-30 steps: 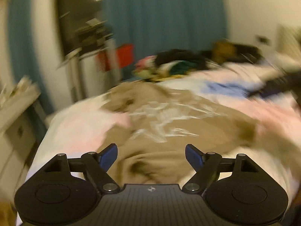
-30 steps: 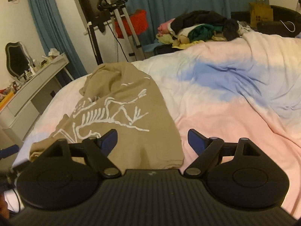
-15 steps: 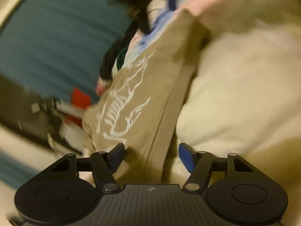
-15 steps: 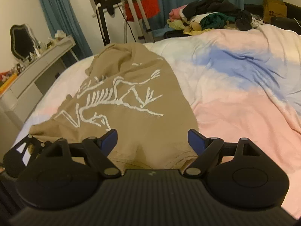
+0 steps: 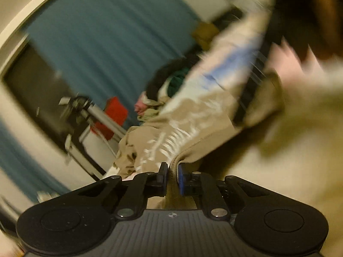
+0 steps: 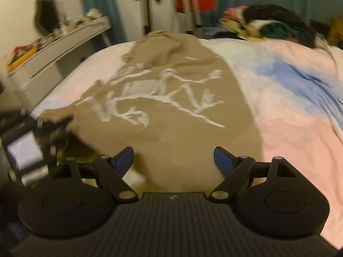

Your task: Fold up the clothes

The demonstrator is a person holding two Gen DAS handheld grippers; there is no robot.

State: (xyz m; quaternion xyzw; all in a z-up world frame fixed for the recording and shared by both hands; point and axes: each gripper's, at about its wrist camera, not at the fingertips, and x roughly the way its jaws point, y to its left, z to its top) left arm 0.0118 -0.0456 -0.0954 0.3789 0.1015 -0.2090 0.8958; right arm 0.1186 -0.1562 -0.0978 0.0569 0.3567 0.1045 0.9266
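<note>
1. Shirt [image 6: 171, 111], tan with a white skeleton print, is spread across the pastel bedspread [image 6: 295, 107], pretty much dead ahead of both grippers.
2. Left gripper [image 5: 172, 176] is clamped down on a stitched edge of that shirt, fabric pinched right between the pads, view tilted and blurry.
3. Right gripper [image 6: 173, 159] is spread wide, holding nothing, hanging just over the shirt's near hem.
4. Pile of clothes [image 6: 268, 24] sits at the bed's far end, well apart from the shirt.
</note>
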